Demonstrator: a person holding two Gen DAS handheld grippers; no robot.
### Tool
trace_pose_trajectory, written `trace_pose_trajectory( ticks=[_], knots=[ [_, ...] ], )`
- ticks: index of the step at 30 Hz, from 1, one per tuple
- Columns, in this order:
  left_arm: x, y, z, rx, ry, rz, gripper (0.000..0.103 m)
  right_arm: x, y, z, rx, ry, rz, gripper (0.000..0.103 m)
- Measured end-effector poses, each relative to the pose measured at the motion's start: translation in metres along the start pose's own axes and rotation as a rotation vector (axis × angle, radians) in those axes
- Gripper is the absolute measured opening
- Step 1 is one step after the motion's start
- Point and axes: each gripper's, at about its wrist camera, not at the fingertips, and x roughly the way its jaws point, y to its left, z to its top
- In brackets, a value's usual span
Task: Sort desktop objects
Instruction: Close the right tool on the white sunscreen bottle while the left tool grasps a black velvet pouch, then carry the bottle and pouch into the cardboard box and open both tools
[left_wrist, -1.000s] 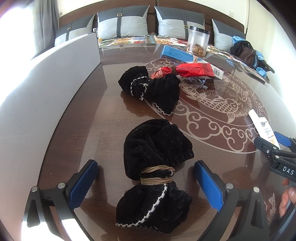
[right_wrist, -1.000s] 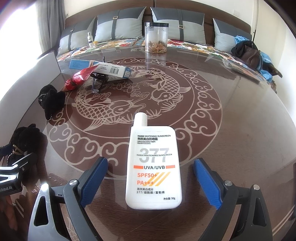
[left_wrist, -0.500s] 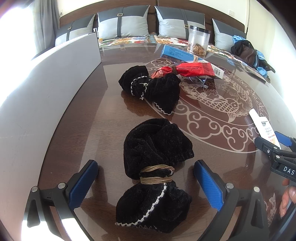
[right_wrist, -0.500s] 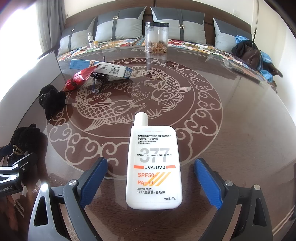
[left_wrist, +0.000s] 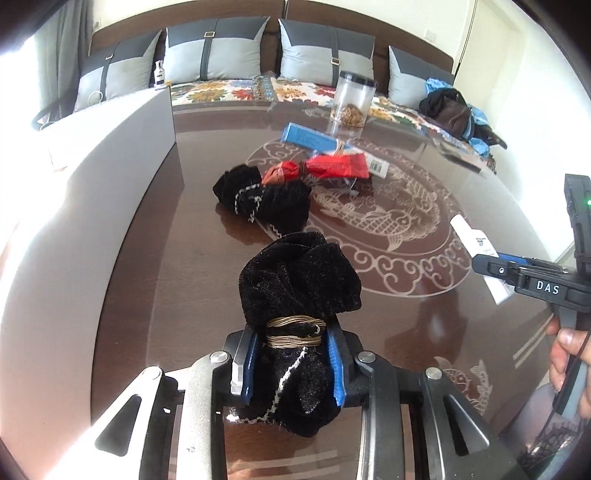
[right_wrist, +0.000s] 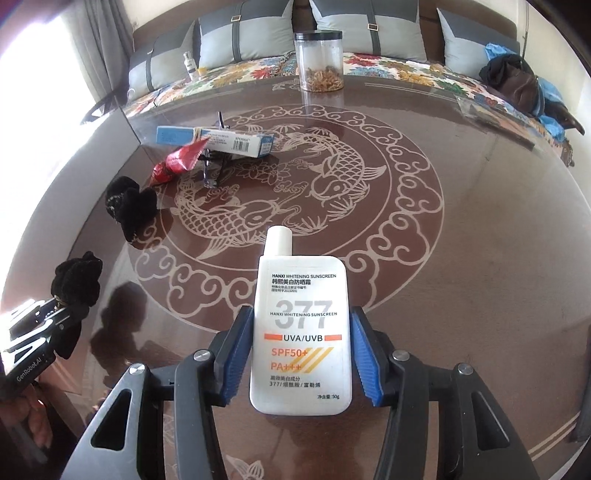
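Left wrist view: the left gripper (left_wrist: 291, 360) has just closed and pinches the near black pouch (left_wrist: 295, 295) below its cord; lift straight off the counter (left_wrist: 147, 258).

Right wrist view: the right gripper (right_wrist: 301, 354), jaws just closing, clamps the sunscreen bottle (right_wrist: 301, 332) by its sides; keep it level.

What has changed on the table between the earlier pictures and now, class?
Both tongs have just been closing: the left tongs now clamp the near black pouch, the right tongs the sunscreen bottle, and both are lifted slightly. The far pouch, red packet and jar stayed put.
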Motion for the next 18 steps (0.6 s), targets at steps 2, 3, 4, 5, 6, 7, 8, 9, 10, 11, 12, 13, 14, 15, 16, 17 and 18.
trace_pose_trajectory(
  ticks=[2,3,4,5,6,7,8,9,10,11,12,13,14,15,16,17,18],
  knots=[
    [-0.025,0.009,0.007,-0.03,-0.041,-0.033,0.031,-0.018,0.006,0.005,0.007,-0.02,0.025,0.052],
    [-0.04,0.016,0.011,-0.048,-0.064,-0.046,0.031,-0.027,0.013,0.009,0.003,-0.031,0.036,0.052],
    [-0.054,0.025,0.016,-0.064,-0.089,-0.053,0.031,-0.036,0.022,0.015,-0.005,-0.045,0.048,0.052],
    [-0.069,0.035,0.021,-0.074,-0.115,-0.05,0.031,-0.045,0.034,0.021,-0.016,-0.061,0.065,0.052],
    [-0.083,0.047,0.025,-0.08,-0.14,-0.038,0.031,-0.054,0.049,0.028,-0.031,-0.078,0.085,0.052],
    [-0.096,0.061,0.029,-0.084,-0.162,-0.017,0.031,-0.063,0.067,0.036,-0.05,-0.097,0.109,0.052],
    [-0.108,0.076,0.032,-0.089,-0.178,0.014,0.031,-0.07,0.088,0.043,-0.073,-0.117,0.14,0.052],
    [-0.117,0.093,0.035,-0.095,-0.186,0.049,0.031,-0.077,0.112,0.051,-0.096,-0.134,0.176,0.052],
    [-0.125,0.111,0.036,-0.107,-0.19,0.085,0.031,-0.082,0.137,0.056,-0.119,-0.149,0.215,0.052],
    [-0.13,0.131,0.037,-0.127,-0.187,0.115,0.031,-0.086,0.162,0.061,-0.14,-0.162,0.256,0.052],
    [-0.134,0.152,0.036,-0.157,-0.178,0.139,0.031,-0.089,0.19,0.065,-0.161,-0.17,0.298,0.052],
    [-0.136,0.173,0.034,-0.187,-0.168,0.16,0.031,-0.09,0.217,0.067,-0.184,-0.173,0.34,0.052],
    [-0.137,0.191,0.03,-0.213,-0.158,0.182,0.031,-0.09,0.244,0.068,-0.208,-0.171,0.379,0.052],
    [-0.137,0.209,0.026,-0.234,-0.143,0.21,0.03,-0.088,0.272,0.067,-0.235,-0.165,0.411,0.052],
    [-0.135,0.224,0.021,-0.252,-0.125,0.237,0.03,-0.084,0.298,0.065,-0.264,-0.156,0.434,0.052],
    [-0.132,0.238,0.016,-0.267,-0.103,0.256,0.031,-0.079,0.323,0.062,-0.296,-0.146,0.449,0.052],
    [-0.126,0.25,0.011,-0.282,-0.069,0.27,0.032,-0.071,0.346,0.057,-0.325,-0.137,0.453,0.052]
  ],
)
